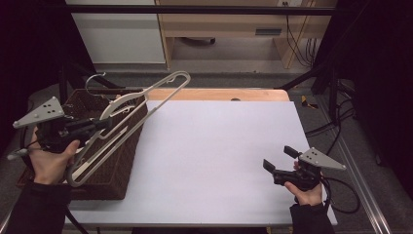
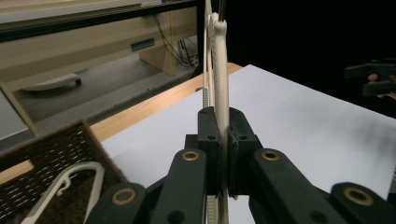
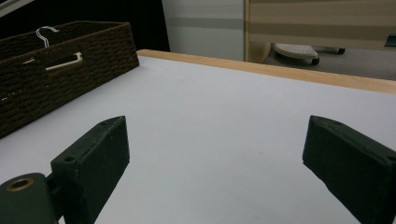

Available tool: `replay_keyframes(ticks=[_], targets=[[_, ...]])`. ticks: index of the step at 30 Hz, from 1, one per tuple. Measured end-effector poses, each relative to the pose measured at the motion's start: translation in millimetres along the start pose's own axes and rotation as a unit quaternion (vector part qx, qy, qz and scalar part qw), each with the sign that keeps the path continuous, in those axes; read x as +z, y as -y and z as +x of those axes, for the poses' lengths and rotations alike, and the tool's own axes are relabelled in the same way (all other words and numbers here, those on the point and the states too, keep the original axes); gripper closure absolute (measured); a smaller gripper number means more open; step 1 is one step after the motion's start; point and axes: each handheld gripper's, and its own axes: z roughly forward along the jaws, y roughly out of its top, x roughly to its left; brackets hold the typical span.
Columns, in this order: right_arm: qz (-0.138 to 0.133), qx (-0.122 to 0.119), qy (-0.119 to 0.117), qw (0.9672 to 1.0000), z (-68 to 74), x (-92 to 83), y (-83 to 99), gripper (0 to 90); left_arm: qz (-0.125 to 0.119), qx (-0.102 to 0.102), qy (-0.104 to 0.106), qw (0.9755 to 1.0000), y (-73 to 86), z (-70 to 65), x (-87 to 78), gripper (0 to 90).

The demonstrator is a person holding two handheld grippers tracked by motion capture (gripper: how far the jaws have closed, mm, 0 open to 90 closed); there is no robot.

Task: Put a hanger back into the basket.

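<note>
A white plastic hanger (image 1: 160,92) is lifted at a slant over a dark brown wicker basket (image 1: 117,165) at the table's left side. My left gripper (image 1: 108,123) is shut on the hanger's bar, just above the basket. In the left gripper view the black jaws press on the hanger (image 2: 219,74), which runs up between them. More white hangers (image 2: 70,182) lie in the basket (image 2: 46,149). My right gripper (image 1: 279,158) stands open near the table's front right, with nothing between its fingers (image 3: 98,154).
A white sheet (image 1: 214,156) covers the table, with a strip of wood edge (image 1: 219,94) at the back. In the right gripper view the basket (image 3: 70,88) holds a hanger with a metal hook (image 3: 44,35). Cables and dark frame bars stand at the right.
</note>
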Motion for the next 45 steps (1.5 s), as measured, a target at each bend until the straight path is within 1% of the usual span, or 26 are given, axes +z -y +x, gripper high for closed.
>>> replay_keyframes(ticks=[1, 2, 3, 4, 5, 8, 9, 10, 11, 15, 16, 17, 18, 21, 23, 26, 27, 30, 35, 37, 40, 41, 42, 43, 44, 45], targets=[[0.001, -0.002, 0.000, 1.0000, -0.4, 0.0, 0.1, 7.6, 0.000, -0.004, 0.001, 1.0000, 1.4, 6.0, -1.5, 86.0], [0.001, -0.002, 0.000, 1.0000, -0.4, 0.0, 0.1, 7.6, 0.000, -0.004, 0.001, 1.0000, 1.4, 6.0, -1.5, 86.0], [0.001, -0.001, 0.001, 1.0000, -0.7, -0.1, 0.2, 7.6, 0.001, 0.001, -0.007, 1.0000, 4.9, 16.4, -4.2, 86.1], [0.001, -0.002, 0.001, 1.0000, -0.8, 0.1, 0.3, 7.6, 0.001, 0.001, -0.007, 1.0000, 4.9, 16.4, -4.2, 86.1], [0.001, 0.000, 0.002, 1.0000, -0.8, 0.4, 0.4, 7.6, 0.011, -0.002, -0.018, 0.9998, 8.3, 27.2, -6.1, 86.1], [0.004, -0.001, 0.001, 1.0000, -0.2, 1.3, 1.0, 7.5, 0.029, -0.006, -0.036, 0.9989, 13.9, 42.7, -9.2, 86.0], [0.004, -0.001, 0.001, 1.0000, -0.2, 1.3, 1.0, 7.5, 0.029, -0.006, -0.036, 0.9989, 13.9, 42.7, -9.2, 86.1], [0.003, 0.001, -0.001, 1.0000, 0.7, 1.9, 0.8, 7.5, 0.038, -0.012, -0.039, 0.9985, 18.5, 52.4, -12.0, 86.0], [0.003, 0.001, -0.001, 1.0000, 0.7, 1.9, 0.8, 7.5, 0.038, -0.012, -0.039, 0.9985, 18.5, 52.4, -12.0, 86.0], [0.004, -0.002, 0.002, 1.0000, 0.2, 2.5, 0.8, 7.6, 0.052, -0.019, -0.045, 0.9975, 27.5, 69.2, -16.9, 86.0], [0.006, -0.002, 0.003, 1.0000, 0.1, 2.8, 1.1, 7.6, 0.056, -0.022, -0.047, 0.9971, 31.3, 76.8, -18.7, 86.0], [0.006, -0.002, 0.003, 1.0000, 0.1, 2.8, 1.1, 7.6, 0.056, -0.022, -0.047, 0.9971, 31.3, 76.8, -18.7, 86.0], [0.006, 0.000, -0.001, 1.0000, 0.6, 3.7, 1.7, 7.6, 0.060, -0.026, -0.050, 0.9966, 34.7, 84.1, -20.6, 86.0], [0.012, -0.004, 0.000, 0.9999, 1.0, 4.7, 2.2, 7.5, 0.072, -0.027, -0.055, 0.9955, 38.6, 93.3, -23.3, 86.0], [0.012, -0.003, 0.000, 0.9999, 0.7, 4.7, 2.3, 7.5, 0.075, -0.027, -0.057, 0.9952, 39.8, 95.8, -24.2, 86.0], [0.009, -0.003, 0.002, 1.0000, 0.1, 4.0, 1.9, 7.0, 0.081, -0.029, -0.060, 0.9945, 44.9, 103.8, -27.4, 86.0], [0.007, -0.002, 0.003, 1.0000, 0.1, 3.5, 1.6, 6.6, 0.081, -0.029, -0.060, 0.9945, 44.9, 103.8, -27.4, 86.0], [0.004, -0.007, 0.000, 1.0000, 0.6, 2.8, 1.3, 5.1, 0.090, -0.043, -0.066, 0.9928, 52.7, 112.1, -29.7, 86.1], [0.009, -0.010, -0.003, 0.9999, 2.0, 5.1, 1.8, 4.3, 0.089, -0.056, -0.075, 0.9916, 61.5, 120.2, -34.3, 86.1], [0.010, -0.010, -0.002, 0.9999, 1.2, 4.9, 2.1, 4.3, 0.091, -0.064, -0.081, 0.9905, 67.5, 125.6, -36.1, 86.1], [0.011, -0.010, 0.001, 0.9999, 1.1, 4.8, 2.1, 4.4, 0.092, -0.068, -0.082, 0.9901, 70.8, 127.4, -35.4, 86.2], [0.011, -0.010, 0.000, 0.9999, 1.2, 4.3, 1.7, 4.4, 0.096, -0.068, -0.073, 0.9903, 73.5, 126.9, -32.2, 86.2], [0.010, -0.010, 0.000, 0.9999, 1.3, 4.2, 1.6, 4.4, 0.096, -0.068, -0.073, 0.9903, 73.5, 126.9, -32.2, 86.2], [0.010, -0.009, 0.000, 0.9999, 1.5, 4.1, 1.5, 4.4, 0.109, -0.066, -0.076, 0.9889, 76.0, 125.5, -26.8, 86.2], [0.009, -0.011, 0.000, 0.9999, 1.1, 3.8, 1.5, 4.4, 0.117, -0.070, -0.077, 0.9877, 78.2, 125.8, -24.3, 86.2], [0.010, -0.009, 0.001, 0.9999, 1.1, 3.6, 1.5, 4.3, 0.117, -0.070, -0.077, 0.9877, 78.2, 125.8, -24.3, 86.2]])
